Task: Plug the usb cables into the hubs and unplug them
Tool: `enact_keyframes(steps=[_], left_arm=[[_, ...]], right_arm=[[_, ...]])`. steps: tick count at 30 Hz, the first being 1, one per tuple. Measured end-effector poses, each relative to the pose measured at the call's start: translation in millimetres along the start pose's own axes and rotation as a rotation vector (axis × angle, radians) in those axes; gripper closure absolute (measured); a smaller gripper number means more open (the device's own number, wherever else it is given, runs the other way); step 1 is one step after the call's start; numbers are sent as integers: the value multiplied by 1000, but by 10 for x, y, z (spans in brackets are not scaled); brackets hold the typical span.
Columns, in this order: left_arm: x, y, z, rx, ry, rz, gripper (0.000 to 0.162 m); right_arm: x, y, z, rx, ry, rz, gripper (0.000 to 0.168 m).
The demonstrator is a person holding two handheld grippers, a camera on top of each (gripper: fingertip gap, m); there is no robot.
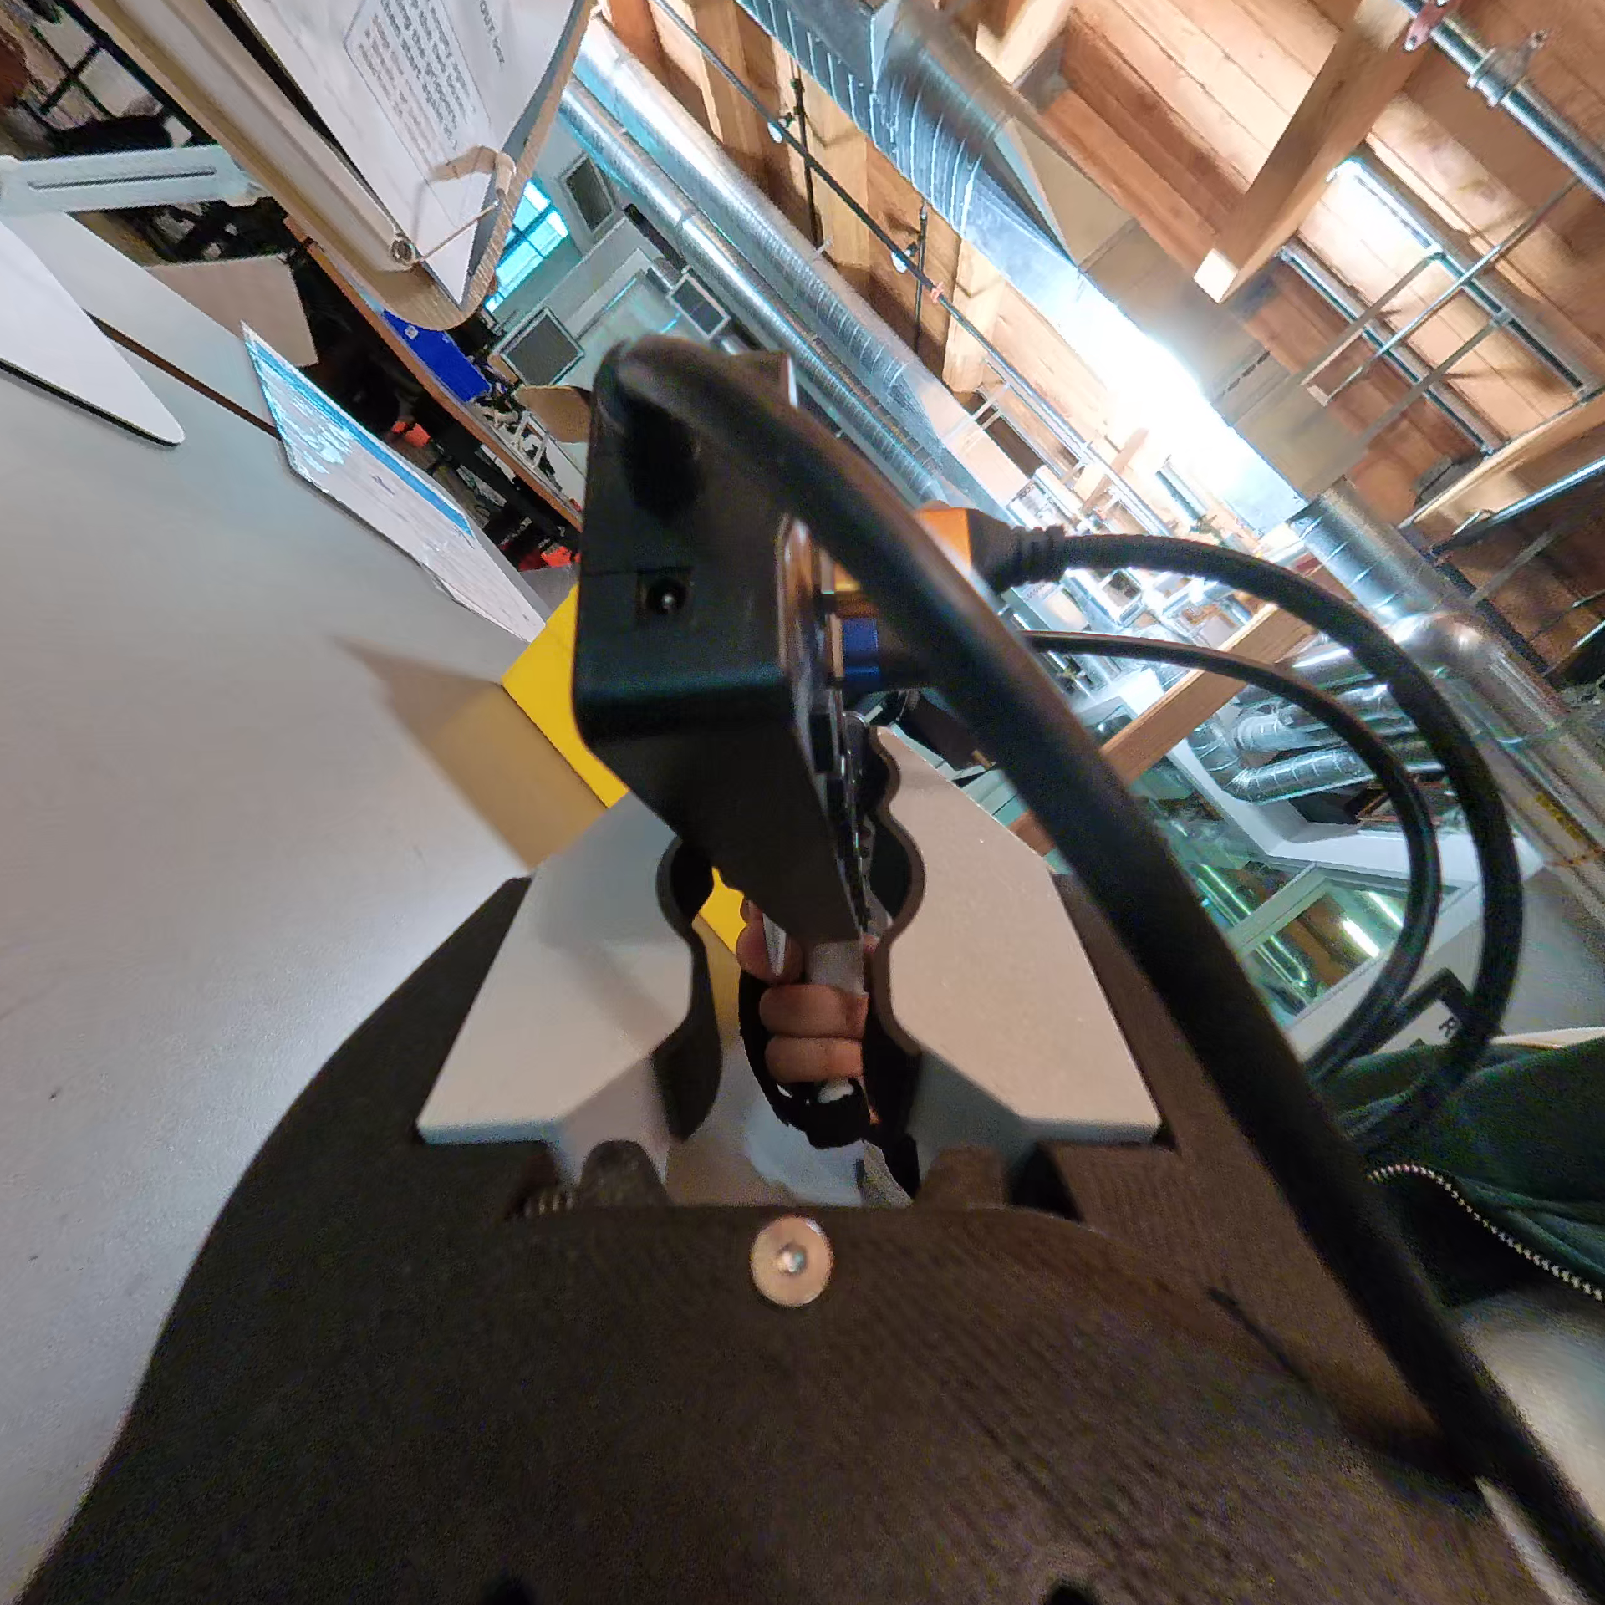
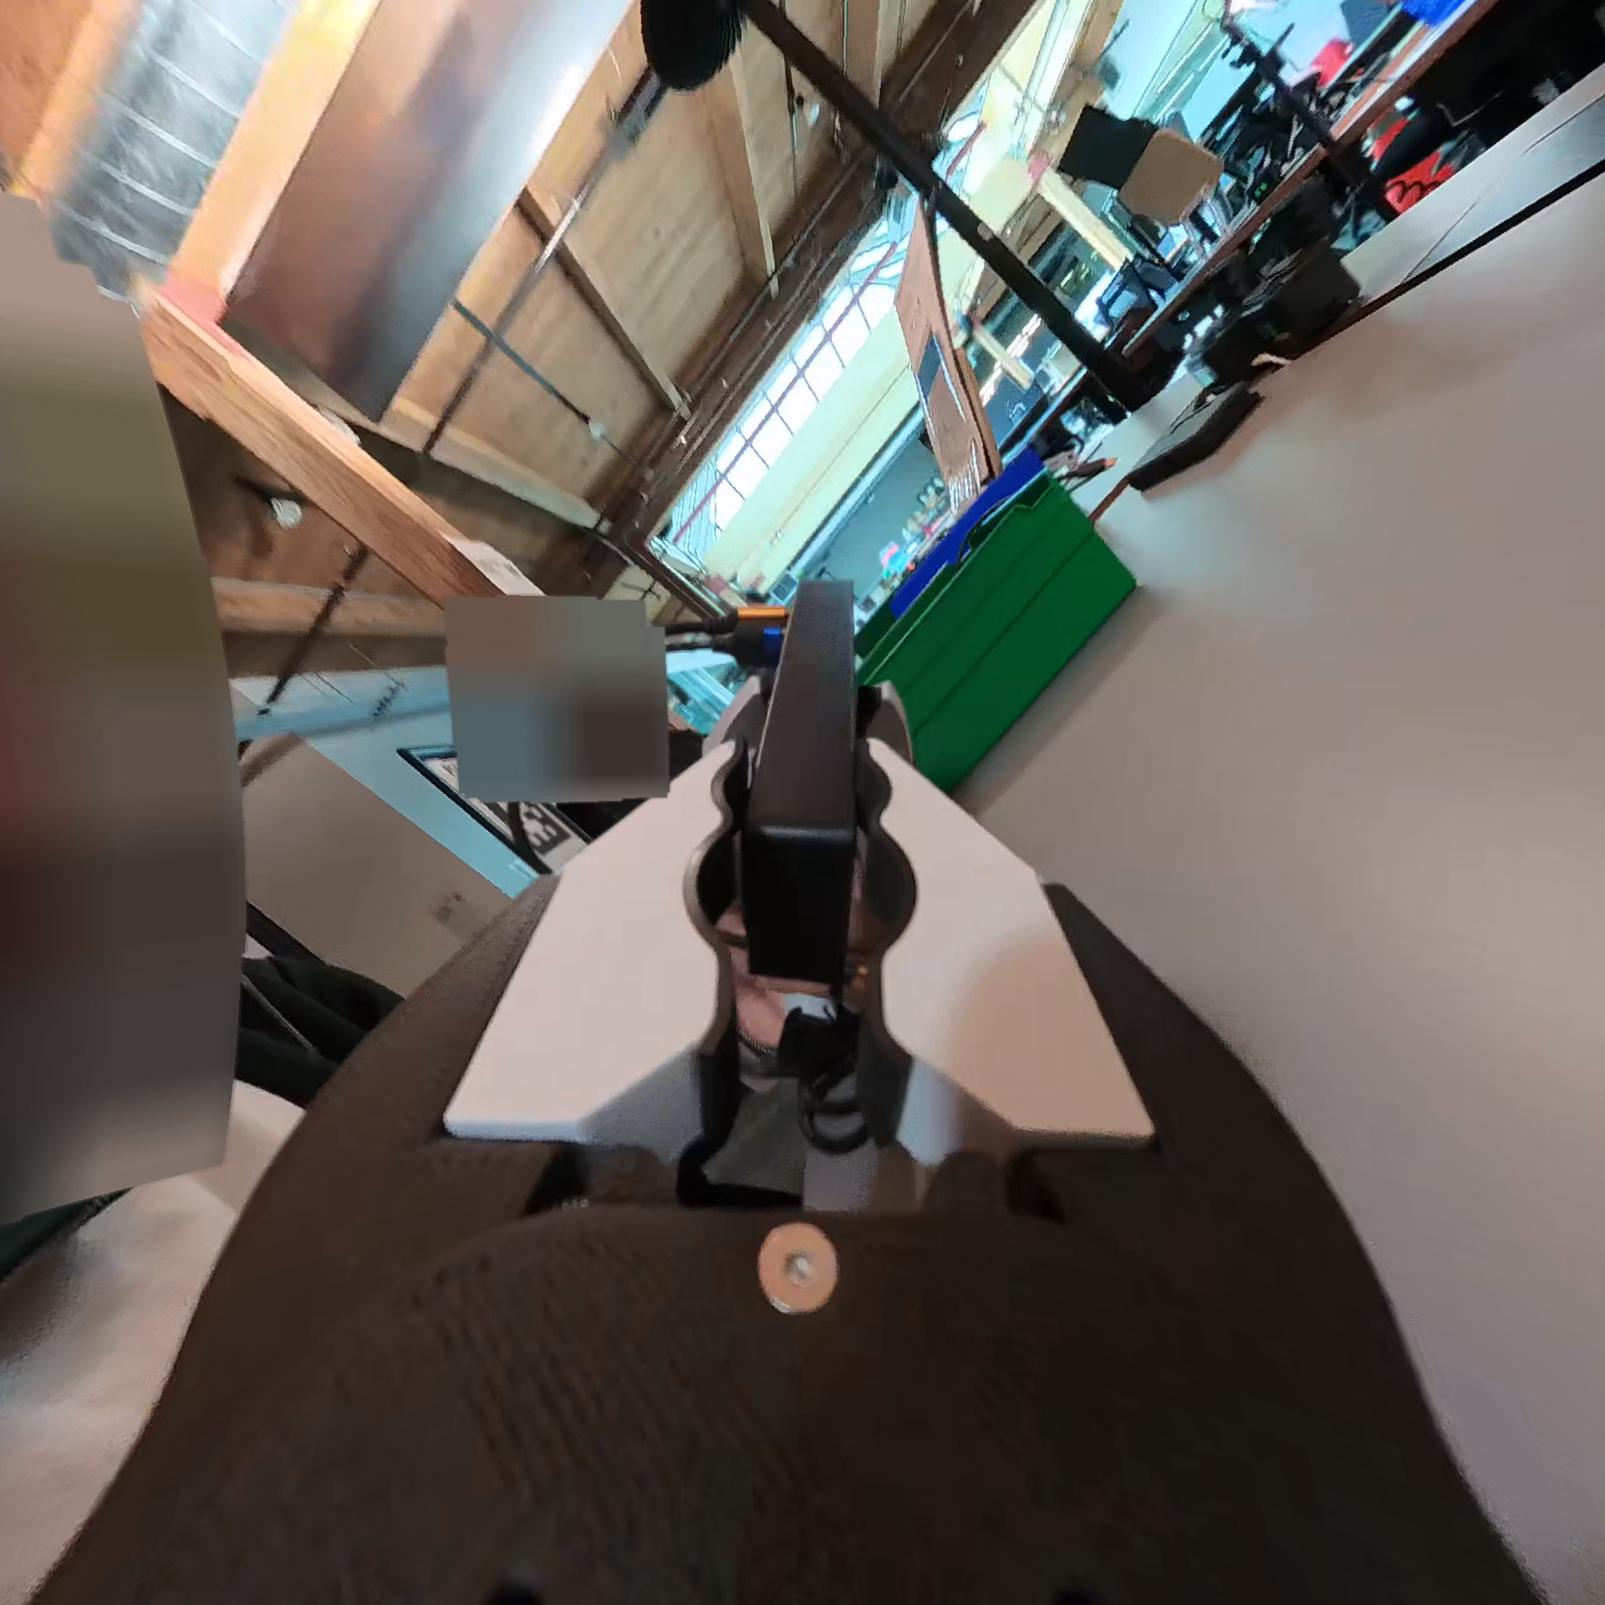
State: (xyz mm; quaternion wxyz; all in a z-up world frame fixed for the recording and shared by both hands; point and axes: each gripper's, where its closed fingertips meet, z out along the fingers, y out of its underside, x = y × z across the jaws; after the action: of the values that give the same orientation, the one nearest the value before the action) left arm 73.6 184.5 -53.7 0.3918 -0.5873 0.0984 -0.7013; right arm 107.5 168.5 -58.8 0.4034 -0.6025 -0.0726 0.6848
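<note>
Both tools are gripping one black hub, lifted above the grey worktop. The left tool is clamping the hub by its near end, and the right tool is pinching the hub edge-on. Black cables, with orange and blue plugs, are sitting in its far ports.

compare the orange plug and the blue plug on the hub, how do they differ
In the left wrist view the orange plug sits higher on the black hub; the blue plug sits below it. The orange plug's cable makes the wider outer loop, the blue plug's cable the tighter inner one. Both are plugged into the same face, with black cables.
</note>
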Motion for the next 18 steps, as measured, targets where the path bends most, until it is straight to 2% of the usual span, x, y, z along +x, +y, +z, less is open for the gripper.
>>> enact_keyframes(steps=[11,18], left_arm=[[-32,-45,-27,25,-12,-9,131],[-6,-61,-35,31,-4,12,138]], right_arm=[[-17,-236,-134,115,0,-23,146],[-4,-290,-175,145,-4,-10,145]])
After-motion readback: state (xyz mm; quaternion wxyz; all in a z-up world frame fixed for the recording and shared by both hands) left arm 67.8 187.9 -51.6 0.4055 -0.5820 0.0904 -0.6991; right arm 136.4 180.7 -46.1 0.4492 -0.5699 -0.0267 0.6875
